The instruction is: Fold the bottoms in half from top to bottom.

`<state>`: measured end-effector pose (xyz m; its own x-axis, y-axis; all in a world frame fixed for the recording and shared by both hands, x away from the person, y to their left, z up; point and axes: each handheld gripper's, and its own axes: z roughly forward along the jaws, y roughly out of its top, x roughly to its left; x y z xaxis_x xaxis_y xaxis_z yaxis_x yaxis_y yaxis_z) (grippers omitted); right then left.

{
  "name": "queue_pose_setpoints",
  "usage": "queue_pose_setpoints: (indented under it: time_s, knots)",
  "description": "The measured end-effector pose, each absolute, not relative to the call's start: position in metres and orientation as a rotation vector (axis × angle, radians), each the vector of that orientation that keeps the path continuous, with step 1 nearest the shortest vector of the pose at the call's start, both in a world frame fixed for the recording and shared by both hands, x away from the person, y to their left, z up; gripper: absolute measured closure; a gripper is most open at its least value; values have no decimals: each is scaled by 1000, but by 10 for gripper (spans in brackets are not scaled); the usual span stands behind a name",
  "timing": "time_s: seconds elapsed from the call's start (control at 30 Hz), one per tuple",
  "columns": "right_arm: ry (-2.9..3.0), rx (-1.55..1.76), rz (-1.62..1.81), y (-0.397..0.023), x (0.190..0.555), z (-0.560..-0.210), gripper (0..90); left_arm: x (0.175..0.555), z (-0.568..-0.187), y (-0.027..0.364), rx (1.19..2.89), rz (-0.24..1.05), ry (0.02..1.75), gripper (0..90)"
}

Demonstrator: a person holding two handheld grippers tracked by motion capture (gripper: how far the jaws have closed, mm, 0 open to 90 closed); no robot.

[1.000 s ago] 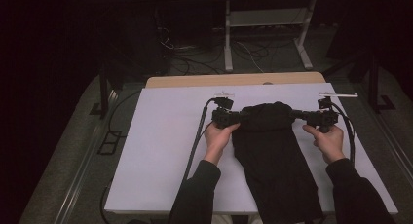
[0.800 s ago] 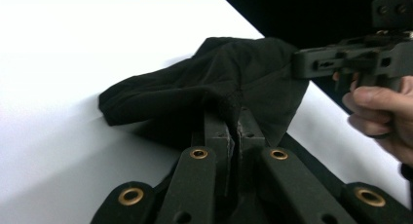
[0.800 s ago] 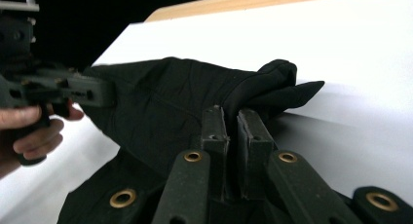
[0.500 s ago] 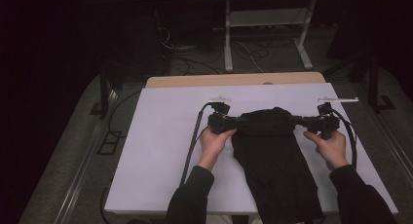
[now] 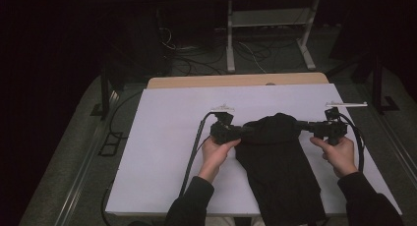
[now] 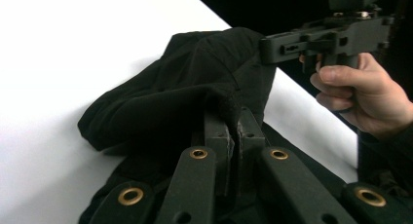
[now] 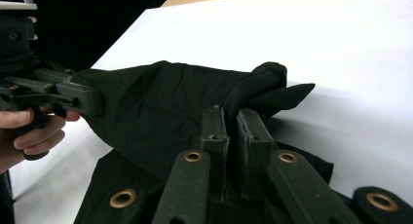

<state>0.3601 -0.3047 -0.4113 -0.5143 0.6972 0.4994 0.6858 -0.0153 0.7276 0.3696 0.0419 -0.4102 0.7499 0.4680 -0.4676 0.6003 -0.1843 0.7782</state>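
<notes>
Dark room all around, cables and a metal stand on the floor beyond, and in front of me a white-covered desk [image 5: 162, 152] with a wooden edge showing at the far side. On it lies the black fabric garment [image 5: 275, 162], its long body trailing toward me and off the near edge, its top end bunched and lifted between my two hands.

My left claw [image 5: 242, 131] is clamped tight on a fold at the garment's left corner; in the left gripper view the pads [image 6: 218, 131] pinch the cloth with almost no gap. My right claw [image 5: 301, 127] is clamped the same way on the right corner, cloth squeezed between its pads [image 7: 214, 129] in the right gripper view. Both grips look sound.

Now, the step I judge to be in hand: folding that top end over. To do it well I want both hands level with each other, the edge between them pulled just taut so the hump in the middle flattens. Carry both corners together at one pace, low over the cloth, and lay them down square. If one hand leads, the fold will skew; if I let the middle sag, it will crease.
</notes>
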Motion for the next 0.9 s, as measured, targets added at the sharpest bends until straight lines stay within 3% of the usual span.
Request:
queue_pose_setpoints:
  time_s: [0.9]
  knots:
    - [2339,1562,1543,-306,337,-420,820,327,-427,42,1885,-150,741,863]
